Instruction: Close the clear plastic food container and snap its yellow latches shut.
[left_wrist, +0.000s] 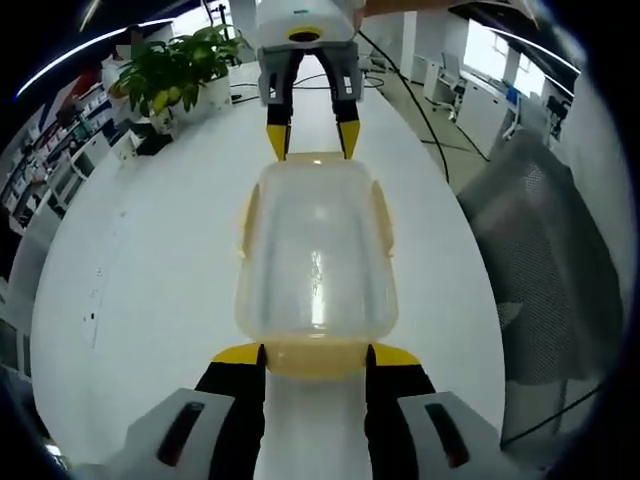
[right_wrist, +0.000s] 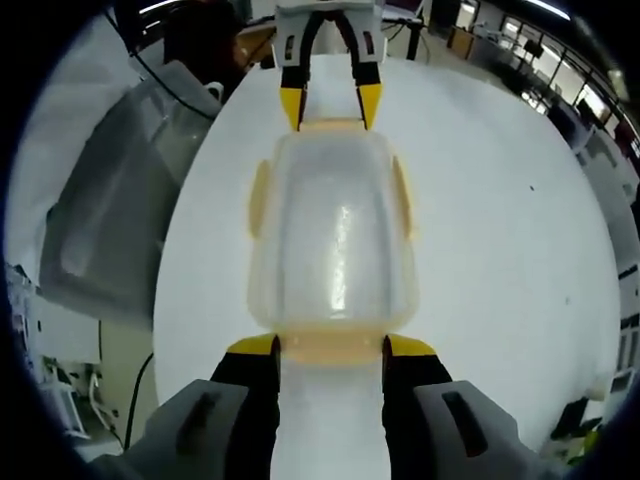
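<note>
Clear plastic container (left_wrist: 315, 255), light, slippery: we bracket end latches, left tongs (left_wrist: 315, 355) and right tongs (right_wrist: 331, 348) parted, ungripped.

No text, label, brand, number or sign can be read in either view. The clear container (left_wrist: 315, 260) bears no legible print on its lid or yellow latches, the grippers carry no readable marking, and the white surface (left_wrist: 150, 250) shows only a few small dark specks near its edge that cannot be made out as writing. Things on the shelves beyond the surface are too blurred to read.
</note>
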